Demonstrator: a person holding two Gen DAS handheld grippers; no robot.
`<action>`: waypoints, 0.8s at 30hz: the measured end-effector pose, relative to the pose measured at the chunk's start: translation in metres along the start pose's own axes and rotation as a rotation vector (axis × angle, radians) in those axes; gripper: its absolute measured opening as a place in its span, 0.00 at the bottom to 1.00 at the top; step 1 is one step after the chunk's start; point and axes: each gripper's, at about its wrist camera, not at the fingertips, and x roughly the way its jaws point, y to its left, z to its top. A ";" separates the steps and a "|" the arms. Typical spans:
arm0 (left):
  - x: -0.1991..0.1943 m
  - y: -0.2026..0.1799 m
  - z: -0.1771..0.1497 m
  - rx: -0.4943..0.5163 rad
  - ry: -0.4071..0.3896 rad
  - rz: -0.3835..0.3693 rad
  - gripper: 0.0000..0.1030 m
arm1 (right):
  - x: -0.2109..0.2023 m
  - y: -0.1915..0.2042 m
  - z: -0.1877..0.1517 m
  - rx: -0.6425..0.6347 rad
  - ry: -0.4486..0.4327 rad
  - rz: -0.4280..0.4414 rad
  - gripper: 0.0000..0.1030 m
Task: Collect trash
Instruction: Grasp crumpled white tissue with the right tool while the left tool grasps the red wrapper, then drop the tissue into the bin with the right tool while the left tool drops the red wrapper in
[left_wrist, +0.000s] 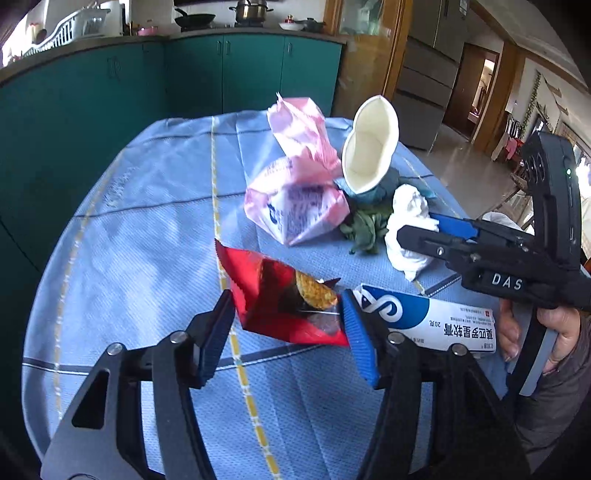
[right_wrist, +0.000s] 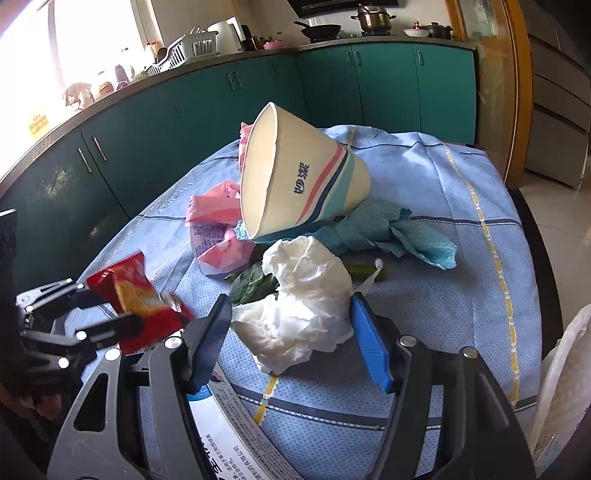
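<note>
Trash lies on a table with a blue cloth (left_wrist: 140, 221). My left gripper (left_wrist: 288, 314) is open around a red snack wrapper (left_wrist: 280, 295), which also shows in the right wrist view (right_wrist: 136, 291). My right gripper (right_wrist: 291, 317) is open around a crumpled white tissue (right_wrist: 306, 302); in the left wrist view this gripper (left_wrist: 417, 225) reaches the tissue (left_wrist: 406, 229) from the right. Behind lie a squashed paper cup (right_wrist: 306, 177), a pink plastic bag (left_wrist: 299, 184), a teal paper towel (right_wrist: 388, 232) and green leaves (left_wrist: 364, 229).
A white and blue medicine box (left_wrist: 436, 321) lies on the table under the grippers. Teal kitchen cabinets (left_wrist: 110, 96) stand behind the table. A white bag (right_wrist: 561, 369) hangs at the right edge. The tablecloth (right_wrist: 461, 295) is bare at the right.
</note>
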 end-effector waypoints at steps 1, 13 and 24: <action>0.002 0.001 -0.001 -0.007 0.006 -0.003 0.68 | 0.000 -0.001 0.000 0.006 0.002 -0.002 0.62; 0.019 0.018 0.001 -0.076 0.025 0.000 0.59 | 0.010 -0.001 -0.001 0.015 0.050 -0.044 0.66; -0.005 0.014 0.005 -0.049 -0.066 0.035 0.52 | -0.013 -0.011 -0.003 0.021 -0.045 -0.074 0.32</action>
